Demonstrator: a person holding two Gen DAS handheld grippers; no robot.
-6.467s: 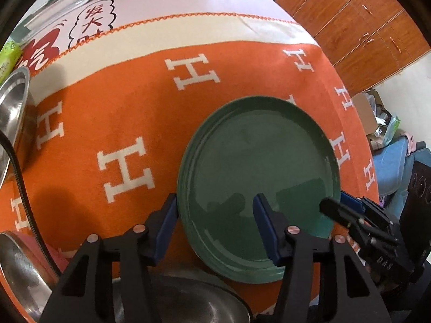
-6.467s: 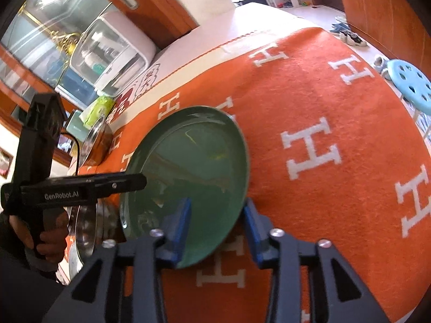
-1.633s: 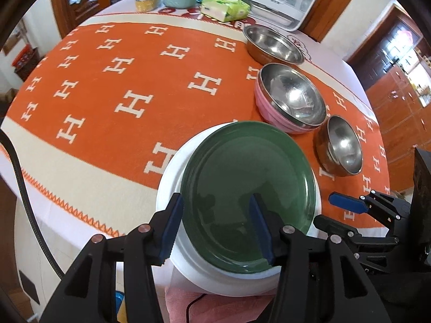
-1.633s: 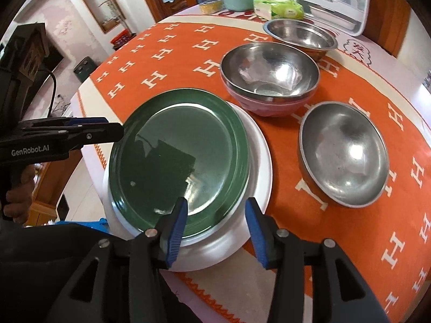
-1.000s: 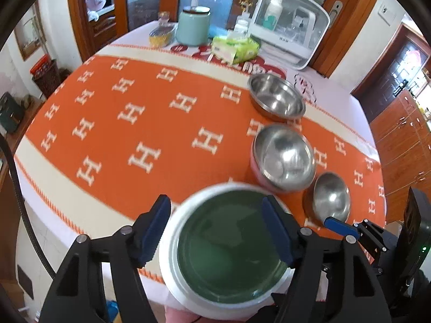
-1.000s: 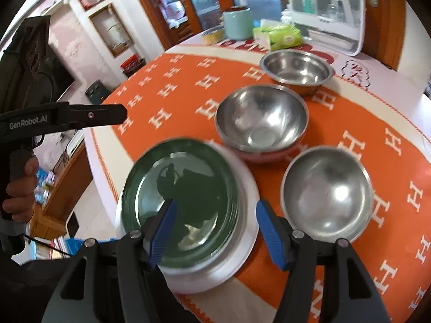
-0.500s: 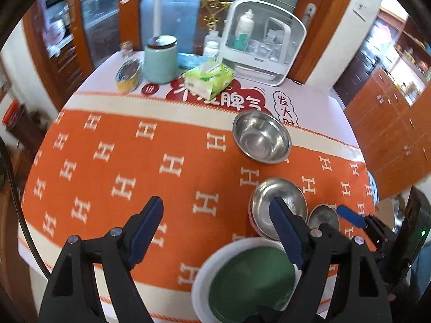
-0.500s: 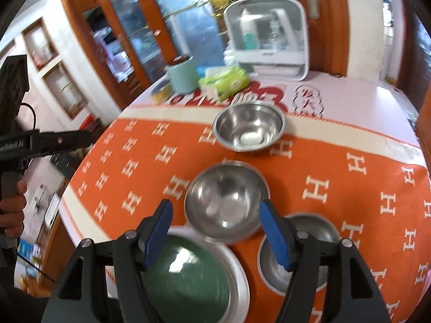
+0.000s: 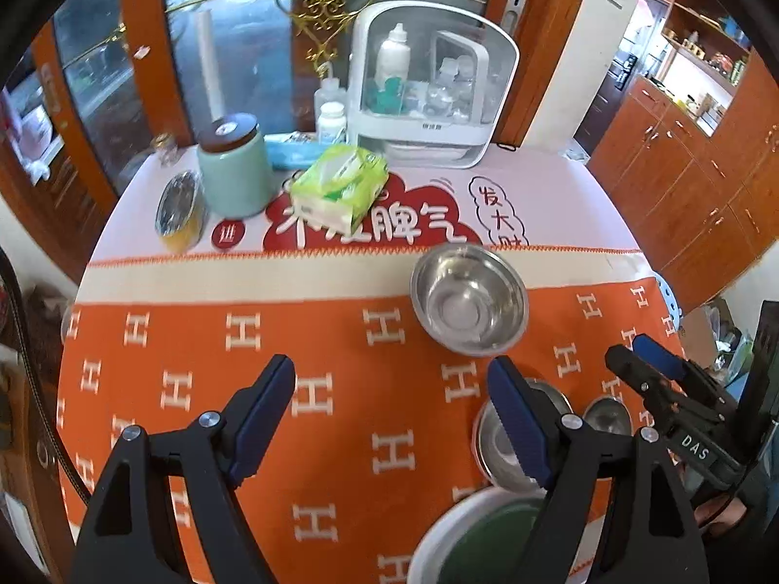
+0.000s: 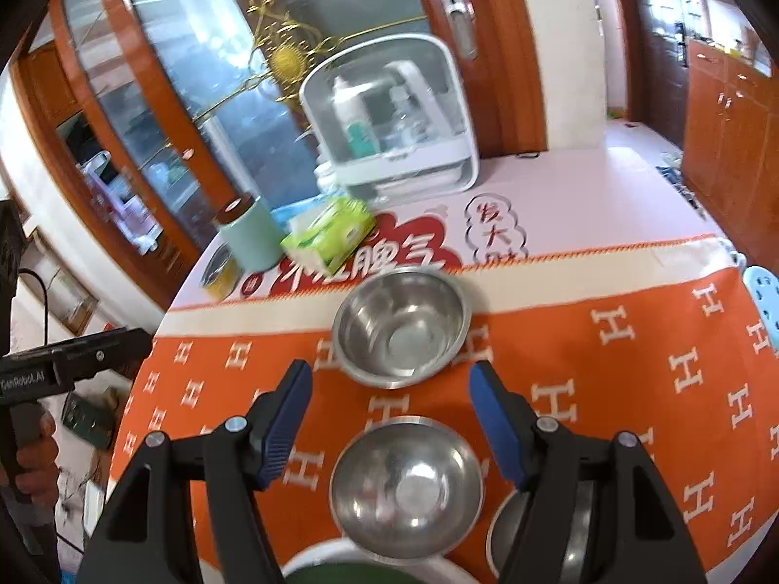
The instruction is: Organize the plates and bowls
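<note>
The green plate [image 9: 491, 540] lies stacked on the white plate [image 9: 440, 535] at the near table edge; both also show in the right wrist view, green plate [image 10: 341, 574] on white plate [image 10: 311, 555]. Three steel bowls stand on the orange cloth: a far bowl [image 9: 468, 299] [image 10: 401, 331], a middle bowl with a pink outside [image 9: 501, 443] [image 10: 406, 486], and a small bowl [image 9: 606, 416] [image 10: 574, 530] to its right. My left gripper [image 9: 392, 413] and right gripper [image 10: 389, 418] are both open, empty and raised above the table.
At the table's far side stand a white sterilizer box [image 9: 431, 97], a green tissue pack [image 9: 341, 182], a mint jar [image 9: 233, 165] and a yellow tin [image 9: 177, 211]. Wooden cabinets [image 9: 681, 155] are at the right. A blue stool [image 10: 762, 292] stands off the right edge.
Both grippers let go of the green plate, which now rests on the white plate, then opened wide and rose up and back from the table.
</note>
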